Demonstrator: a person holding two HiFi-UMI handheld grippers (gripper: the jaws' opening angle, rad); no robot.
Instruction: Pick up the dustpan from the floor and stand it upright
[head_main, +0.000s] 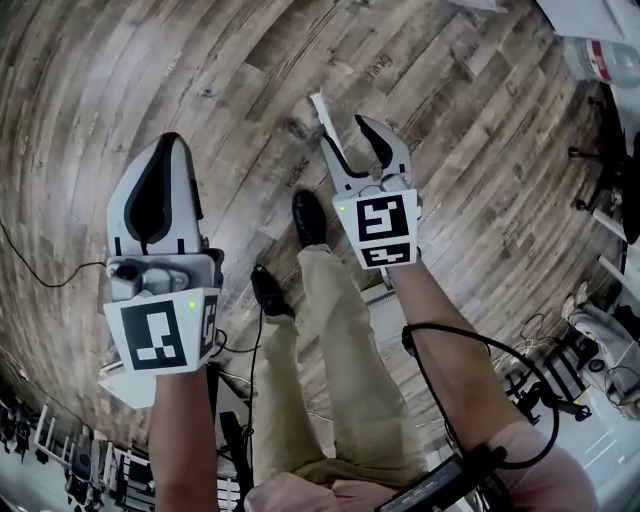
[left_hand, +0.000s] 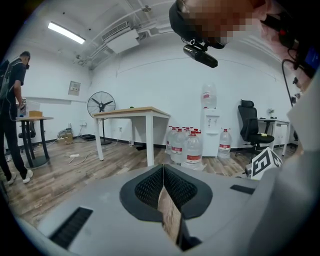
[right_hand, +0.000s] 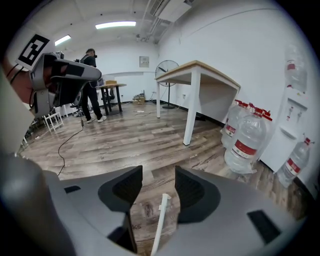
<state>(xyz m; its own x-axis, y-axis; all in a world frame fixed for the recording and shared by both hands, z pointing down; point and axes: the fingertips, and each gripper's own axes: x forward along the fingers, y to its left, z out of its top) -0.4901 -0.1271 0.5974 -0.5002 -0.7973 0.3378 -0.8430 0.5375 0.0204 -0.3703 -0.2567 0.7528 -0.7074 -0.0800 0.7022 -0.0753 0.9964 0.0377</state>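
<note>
No dustpan body shows in any view. A thin white rod (head_main: 322, 118) with a small tab at its top, apparently the dustpan's handle, rises beside the left jaw of my right gripper (head_main: 345, 135). In the right gripper view the rod (right_hand: 160, 222) stands low in the gap between the jaws of the right gripper (right_hand: 158, 175), which is open and does not press on it. My left gripper (head_main: 170, 145) hangs to the left over bare wooden floor. Its pads meet in the left gripper view (left_hand: 163, 170), with nothing between them.
The holder's legs and black shoe (head_main: 308, 218) stand between the grippers. A wooden-topped table (right_hand: 200, 75), several water bottles (right_hand: 245, 142), a fan (left_hand: 101, 105), an office chair (left_hand: 251, 131) and a black cable (right_hand: 70, 137) are around. A person (right_hand: 91, 85) stands at a far table.
</note>
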